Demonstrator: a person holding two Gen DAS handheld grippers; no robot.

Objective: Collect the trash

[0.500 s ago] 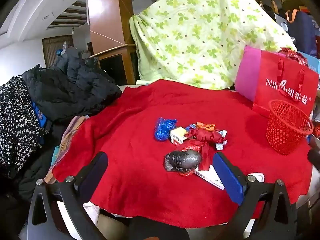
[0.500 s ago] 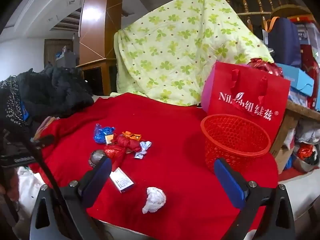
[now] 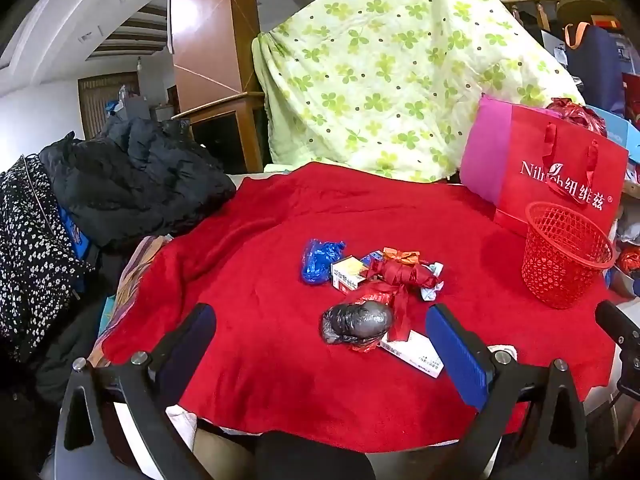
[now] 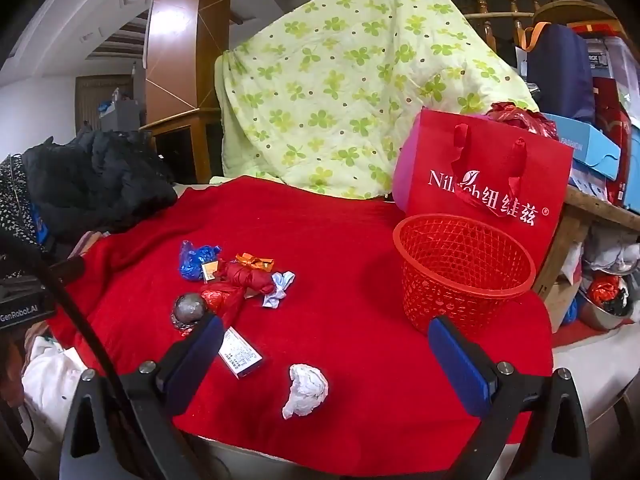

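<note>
Trash (image 3: 372, 280) lay heaped on the red cloth (image 3: 260, 320) ahead of my left gripper (image 3: 320, 344), whose jaws stood wide apart and held nothing. A black wad (image 3: 356, 322) sat nearest, between its fingers, and a white box (image 3: 416, 354) just inside the right one. My right gripper (image 4: 324, 352) was spread too, empty, with a crumpled white paper (image 4: 306, 390) between its fingers. The red basket (image 4: 464, 268) stood ahead-right of it, a red gift bag (image 4: 488, 180) behind. I saw a clover-print quilt (image 4: 352, 80) draped at the back and dark coats (image 3: 132, 176) piled far left.
</note>
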